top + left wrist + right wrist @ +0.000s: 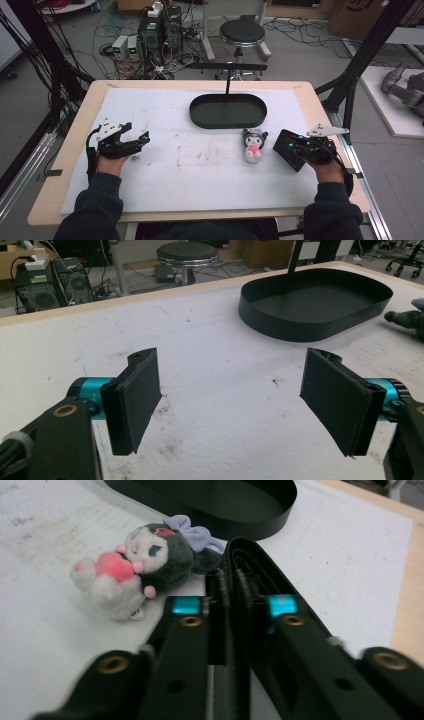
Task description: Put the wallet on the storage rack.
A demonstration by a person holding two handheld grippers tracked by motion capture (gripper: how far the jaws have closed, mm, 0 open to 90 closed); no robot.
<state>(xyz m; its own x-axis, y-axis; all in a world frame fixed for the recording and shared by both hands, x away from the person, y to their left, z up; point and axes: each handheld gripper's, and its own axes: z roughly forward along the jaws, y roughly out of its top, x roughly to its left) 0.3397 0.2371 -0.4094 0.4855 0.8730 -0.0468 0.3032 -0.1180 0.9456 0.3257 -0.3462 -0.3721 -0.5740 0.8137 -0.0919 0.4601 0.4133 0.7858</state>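
The right tool [227, 587] pinches a flat black case [289, 149] near-shut at the tabletop's [75, 145] right edge — beside the plush doll [254, 144], probably bound for the black tray [227, 121] — while the left tool [232, 407] waits, gaping and empty.

Left gripper [131, 141] low at table's left, jaws wide apart, right gripper [291, 145] at right, jaws nearly together

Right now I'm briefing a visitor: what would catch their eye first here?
The small plush doll with its pink front, lying on the white mat right of centre. Behind it stands the black oval tray. The right gripper sits just right of the doll, the left gripper gapes wide at the mat's left.
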